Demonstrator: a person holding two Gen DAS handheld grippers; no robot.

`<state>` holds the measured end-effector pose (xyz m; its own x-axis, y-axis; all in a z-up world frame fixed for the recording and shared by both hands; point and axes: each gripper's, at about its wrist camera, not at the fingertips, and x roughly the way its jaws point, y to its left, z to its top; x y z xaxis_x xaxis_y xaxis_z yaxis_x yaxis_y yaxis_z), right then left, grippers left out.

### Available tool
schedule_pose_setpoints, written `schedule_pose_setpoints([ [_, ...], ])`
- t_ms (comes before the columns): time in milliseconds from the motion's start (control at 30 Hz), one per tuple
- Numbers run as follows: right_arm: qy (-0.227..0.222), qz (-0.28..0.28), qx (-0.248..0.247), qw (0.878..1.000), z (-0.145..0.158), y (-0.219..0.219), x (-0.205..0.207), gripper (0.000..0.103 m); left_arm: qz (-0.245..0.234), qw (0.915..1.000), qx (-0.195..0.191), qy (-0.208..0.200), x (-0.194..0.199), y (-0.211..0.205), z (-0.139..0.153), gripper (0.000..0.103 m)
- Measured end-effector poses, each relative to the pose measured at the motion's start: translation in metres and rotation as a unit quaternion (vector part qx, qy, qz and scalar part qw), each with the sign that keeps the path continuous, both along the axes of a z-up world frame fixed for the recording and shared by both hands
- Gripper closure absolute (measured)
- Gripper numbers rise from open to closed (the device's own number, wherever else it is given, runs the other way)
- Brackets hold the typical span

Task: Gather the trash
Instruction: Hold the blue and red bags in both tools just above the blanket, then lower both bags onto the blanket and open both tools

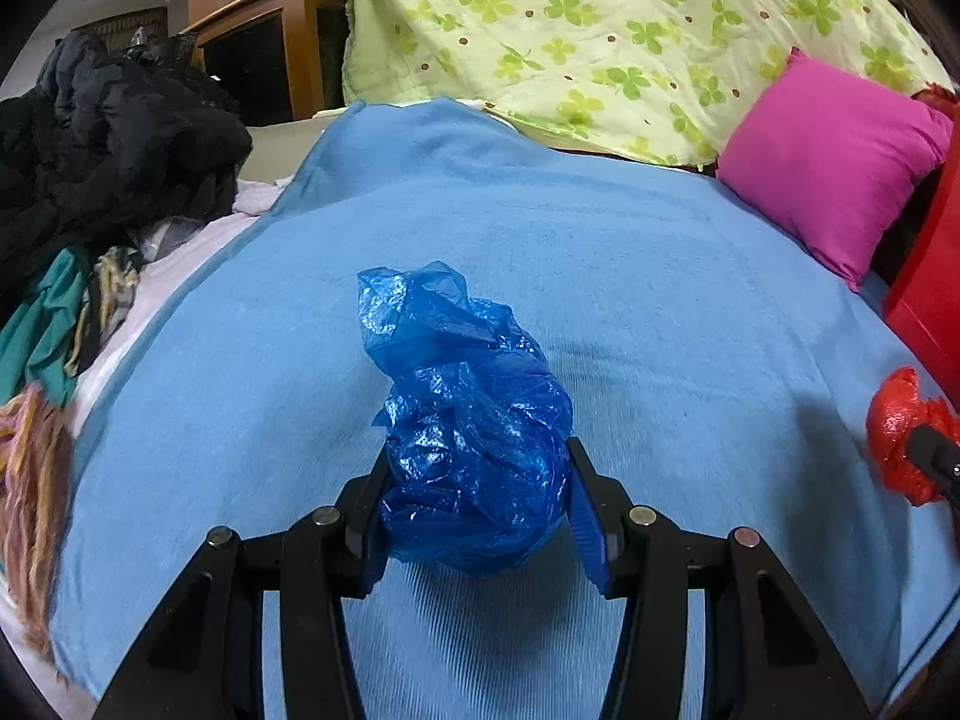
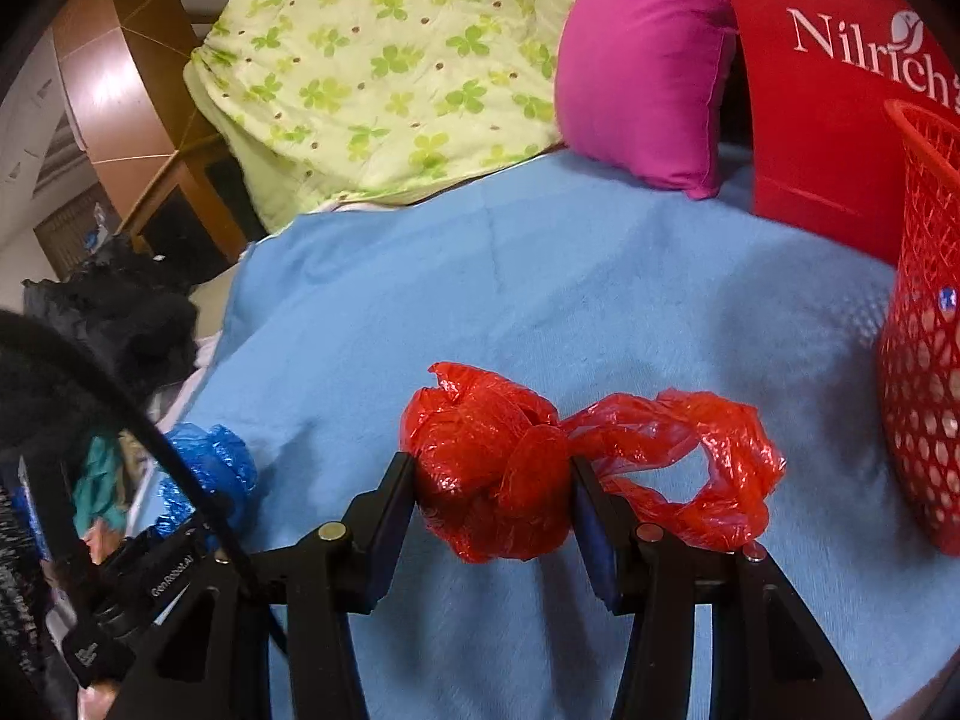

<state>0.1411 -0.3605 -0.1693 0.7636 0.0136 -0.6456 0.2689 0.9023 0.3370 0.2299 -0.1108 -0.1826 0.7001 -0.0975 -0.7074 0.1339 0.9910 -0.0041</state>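
A crumpled blue plastic bag (image 1: 456,354) sits between the pads of my left gripper (image 1: 480,456), which is shut on it just above the light blue blanket (image 1: 690,300). The same blue bag (image 2: 210,462) shows at the left of the right wrist view. My right gripper (image 2: 491,467) is shut on a knotted red plastic bag (image 2: 480,420), whose loose loop trails off to the right. In the left wrist view that red bag (image 1: 894,420) appears at the far right edge.
A red mesh basket (image 2: 924,360) stands on the blanket at the right, with a red "Nilrich" carrier (image 2: 828,120) behind it. A pink pillow (image 1: 828,162) and a green clover quilt (image 1: 600,30) lie at the back. Dark clothes (image 1: 108,144) are piled at the left.
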Motion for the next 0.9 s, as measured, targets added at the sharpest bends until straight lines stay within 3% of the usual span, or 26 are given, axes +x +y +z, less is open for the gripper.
schedule_pose_setpoints([
  [233,0.000,-0.022,-0.006,1.000,-0.009,-0.008,0.013,0.050,-0.014,0.9990,0.029,-0.029,0.013,-0.012,-0.013,0.045],
  [333,0.004,-0.027,-0.022,0.999,-0.016,-0.009,0.019,0.050,-0.024,0.9995,0.019,0.012,0.025,-0.011,-0.026,0.043],
  [400,0.005,-0.031,-0.034,0.999,-0.020,-0.010,0.024,0.050,-0.026,0.9995,0.004,0.016,0.028,-0.008,-0.026,0.033],
  [533,-0.004,-0.037,-0.046,0.998,-0.025,-0.011,0.032,0.047,-0.022,0.9996,0.015,0.014,0.028,-0.011,-0.027,0.026],
  [700,0.013,-0.036,-0.040,0.998,-0.034,-0.011,0.046,0.042,-0.011,0.9997,0.008,0.019,0.027,-0.006,-0.029,0.007],
  [900,0.019,-0.021,-0.048,0.998,-0.037,-0.006,0.051,0.029,0.023,0.9991,0.030,0.019,0.029,-0.001,-0.031,0.000],
])
